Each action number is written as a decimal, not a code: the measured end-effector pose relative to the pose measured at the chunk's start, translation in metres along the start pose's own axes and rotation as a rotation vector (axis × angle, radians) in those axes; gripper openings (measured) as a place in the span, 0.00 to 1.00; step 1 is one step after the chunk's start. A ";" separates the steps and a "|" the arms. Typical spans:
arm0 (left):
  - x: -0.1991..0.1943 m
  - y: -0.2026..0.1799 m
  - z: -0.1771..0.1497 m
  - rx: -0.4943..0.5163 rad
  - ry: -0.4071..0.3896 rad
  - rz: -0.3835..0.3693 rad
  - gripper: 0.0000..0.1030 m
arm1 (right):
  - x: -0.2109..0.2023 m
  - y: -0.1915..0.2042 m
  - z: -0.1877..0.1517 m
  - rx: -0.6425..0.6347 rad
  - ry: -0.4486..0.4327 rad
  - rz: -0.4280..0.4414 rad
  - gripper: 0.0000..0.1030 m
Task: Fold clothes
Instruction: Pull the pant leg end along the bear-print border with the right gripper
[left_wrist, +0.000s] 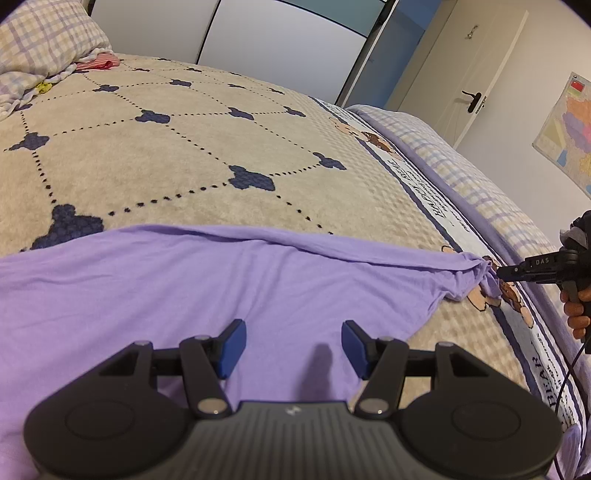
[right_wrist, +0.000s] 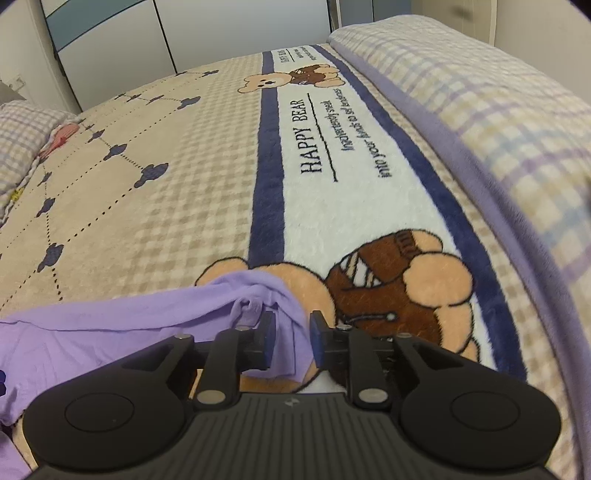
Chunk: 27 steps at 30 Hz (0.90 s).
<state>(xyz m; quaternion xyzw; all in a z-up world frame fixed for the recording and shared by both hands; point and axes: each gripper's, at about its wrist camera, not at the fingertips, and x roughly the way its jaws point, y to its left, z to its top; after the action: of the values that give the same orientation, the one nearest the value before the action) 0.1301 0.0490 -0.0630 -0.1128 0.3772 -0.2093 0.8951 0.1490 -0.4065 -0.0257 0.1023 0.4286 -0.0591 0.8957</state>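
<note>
A lilac garment (left_wrist: 184, 295) lies spread flat on the beige blanket (left_wrist: 184, 155) of a bed. My left gripper (left_wrist: 293, 343) hovers over its near part, open, with nothing between the blue pads. The garment's right corner (right_wrist: 258, 295) is bunched into a point on the bear print. My right gripper (right_wrist: 293, 339) is at that corner, jaws a little apart, with a loose fold of lilac cloth hanging between the pads, which do not press it. In the left wrist view the right gripper (left_wrist: 502, 272) reaches in from the right edge, held by a hand (left_wrist: 578, 310).
A checked duvet (right_wrist: 498, 122) is rolled along the bed's right side. At the far left lie a checked pillow (left_wrist: 40, 40) and a red cloth (left_wrist: 99, 62). Wardrobe doors (left_wrist: 258, 40) stand behind the bed, with a door (left_wrist: 469, 74) and a wall map (left_wrist: 569, 133) to the right.
</note>
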 end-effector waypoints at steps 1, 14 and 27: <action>0.000 0.000 0.000 0.001 0.000 0.000 0.57 | 0.002 0.000 -0.001 0.000 -0.001 -0.008 0.22; 0.000 0.000 0.000 -0.003 -0.001 -0.003 0.57 | 0.006 -0.001 0.013 -0.004 -0.054 -0.029 0.02; -0.006 0.006 0.004 -0.019 -0.027 0.018 0.57 | 0.048 0.047 0.099 -0.320 -0.056 -0.212 0.02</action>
<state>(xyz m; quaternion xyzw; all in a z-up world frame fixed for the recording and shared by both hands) 0.1307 0.0573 -0.0591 -0.1207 0.3681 -0.1959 0.9009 0.2631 -0.3853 0.0031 -0.0887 0.4158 -0.0872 0.9009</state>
